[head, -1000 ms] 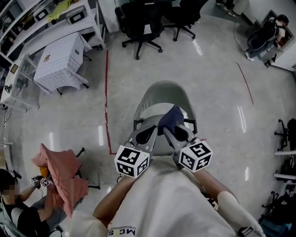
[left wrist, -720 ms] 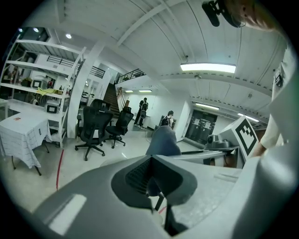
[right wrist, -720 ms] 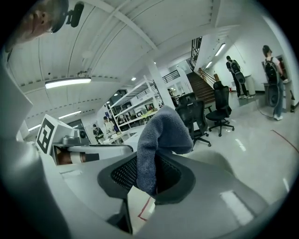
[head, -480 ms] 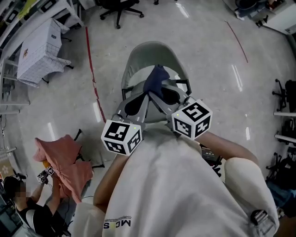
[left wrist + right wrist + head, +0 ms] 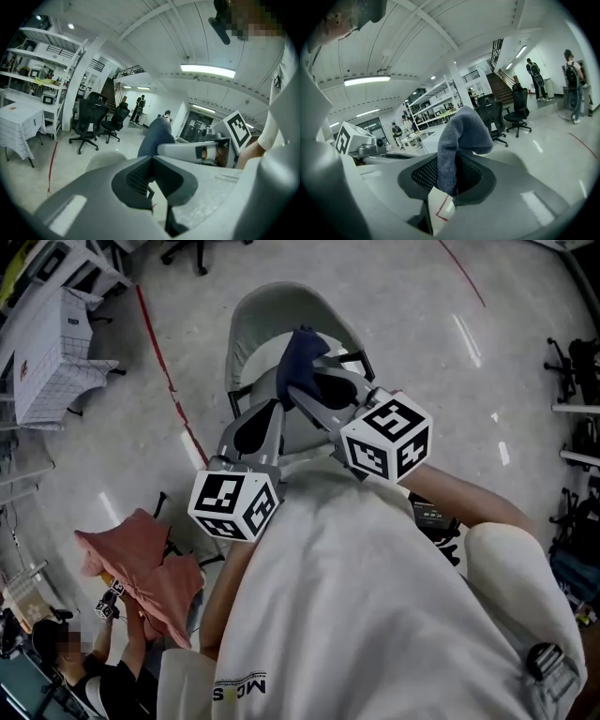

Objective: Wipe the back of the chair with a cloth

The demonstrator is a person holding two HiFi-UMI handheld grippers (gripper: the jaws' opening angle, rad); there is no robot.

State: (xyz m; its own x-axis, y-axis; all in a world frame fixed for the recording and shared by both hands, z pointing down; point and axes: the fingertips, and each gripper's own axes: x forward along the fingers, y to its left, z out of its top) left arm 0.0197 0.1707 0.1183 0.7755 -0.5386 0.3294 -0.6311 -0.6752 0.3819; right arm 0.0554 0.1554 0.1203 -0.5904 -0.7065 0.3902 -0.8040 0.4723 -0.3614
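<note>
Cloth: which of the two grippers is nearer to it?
Right. The right gripper is shut on the cloth; the left gripper, shut and empty, sits alongside, just to the cloth's left.

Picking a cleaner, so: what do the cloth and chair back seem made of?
The cloth looks like blue-grey microfibre or terry: matte, nubby pile. The chair back seems moulded plastic, pale grey, smooth with a faint sheen; can't be sure.

Right gripper (image 5: 302, 388) pinching blue cloth (image 5: 298, 345) over grey chair (image 5: 251, 315) (left gripper (image 5: 265, 423) alongside).
</note>
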